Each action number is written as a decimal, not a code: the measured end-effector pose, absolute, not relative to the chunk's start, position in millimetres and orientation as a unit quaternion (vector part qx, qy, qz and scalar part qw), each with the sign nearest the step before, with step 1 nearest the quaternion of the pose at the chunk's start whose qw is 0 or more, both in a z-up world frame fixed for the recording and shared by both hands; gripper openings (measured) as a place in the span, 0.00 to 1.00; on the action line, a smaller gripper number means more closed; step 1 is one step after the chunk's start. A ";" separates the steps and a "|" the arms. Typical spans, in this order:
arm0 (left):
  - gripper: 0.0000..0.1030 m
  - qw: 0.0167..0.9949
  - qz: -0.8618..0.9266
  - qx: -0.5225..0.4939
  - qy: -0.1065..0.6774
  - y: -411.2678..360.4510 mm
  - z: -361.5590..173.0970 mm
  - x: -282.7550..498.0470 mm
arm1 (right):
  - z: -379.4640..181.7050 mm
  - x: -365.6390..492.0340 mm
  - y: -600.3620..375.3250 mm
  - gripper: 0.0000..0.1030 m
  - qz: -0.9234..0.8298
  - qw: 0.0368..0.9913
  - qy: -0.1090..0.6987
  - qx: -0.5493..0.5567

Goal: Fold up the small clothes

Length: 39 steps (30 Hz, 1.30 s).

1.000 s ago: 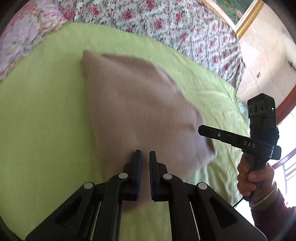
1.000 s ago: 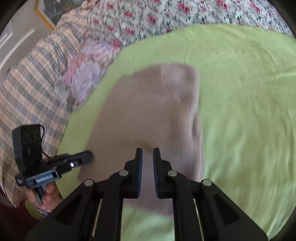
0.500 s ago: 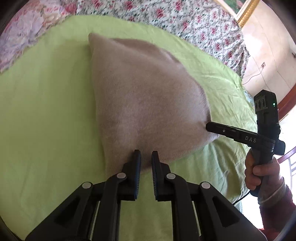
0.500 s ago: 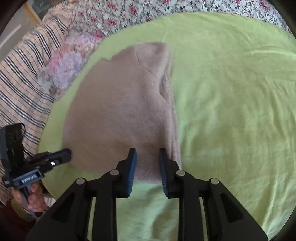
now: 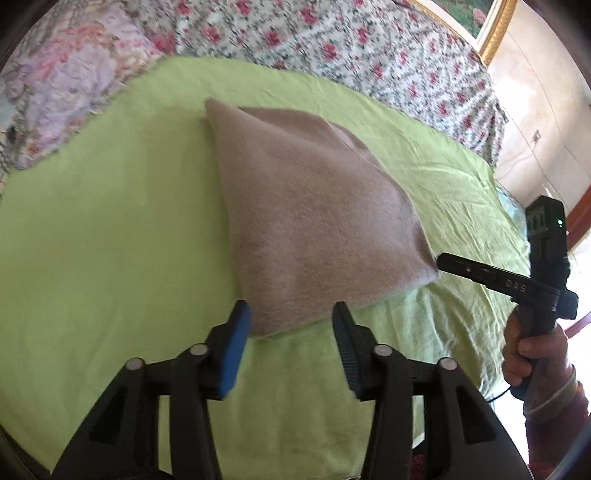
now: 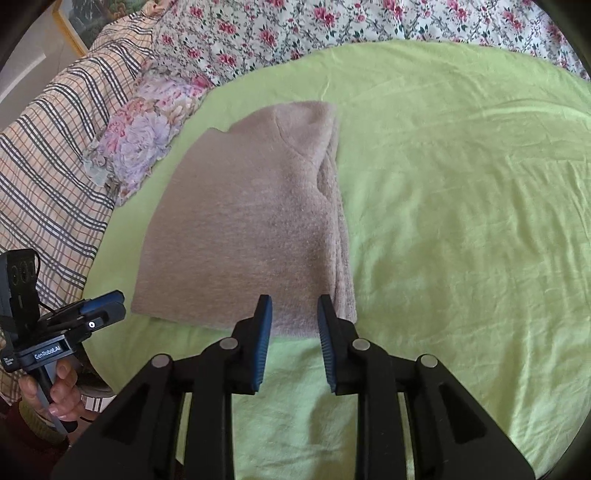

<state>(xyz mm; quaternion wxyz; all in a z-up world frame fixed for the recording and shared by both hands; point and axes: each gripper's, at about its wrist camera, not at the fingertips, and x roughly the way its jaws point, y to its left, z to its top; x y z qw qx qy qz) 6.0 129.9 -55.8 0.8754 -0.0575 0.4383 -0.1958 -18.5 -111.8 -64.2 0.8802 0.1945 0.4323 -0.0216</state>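
A beige fuzzy knit garment (image 5: pixel 310 221) lies folded flat on the green sheet (image 5: pixel 92 236); it also shows in the right wrist view (image 6: pixel 243 229), with its folded layers stacked along the right edge. My left gripper (image 5: pixel 291 314) is open and empty, its fingertips just short of the garment's near corner. My right gripper (image 6: pixel 293 308) is open and empty, its fingertips at the garment's near edge. The right gripper also appears at the garment's right corner in the left wrist view (image 5: pixel 448 260), and the left gripper at its left corner in the right wrist view (image 6: pixel 110 306).
The green sheet (image 6: pixel 461 221) covers a bed with a floral cover (image 5: pixel 332 48) behind. A floral pillow (image 6: pixel 147 125) and a plaid blanket (image 6: pixel 48 162) lie to the left. A framed picture (image 5: pixel 491 26) and wall stand at the far right.
Both grippers were shut on the garment's near edge and laid it down. They have opened, let go, and drawn back a little; the garment now rests flat.
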 end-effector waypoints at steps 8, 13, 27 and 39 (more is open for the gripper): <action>0.53 0.876 -0.173 -0.064 0.445 139.5 -56.8 19.1 | -47.0 2.0 -114.2 0.31 -0.027 0.884 0.404 0.233; 0.54 0.872 -0.166 -0.083 0.452 140.0 -60.7 36.3 | -60.2 32.3 -136.1 0.31 -0.019 0.874 0.401 0.273; 0.55 0.847 -0.159 -0.089 0.500 129.2 -97.1 66.2 | -88.5 78.2 -131.3 0.14 -0.043 0.869 0.454 0.192; 0.63 0.872 -0.125 -0.037 0.473 127.8 -74.3 41.7 | -42.4 20.7 -128.4 0.26 -0.044 0.886 0.410 0.212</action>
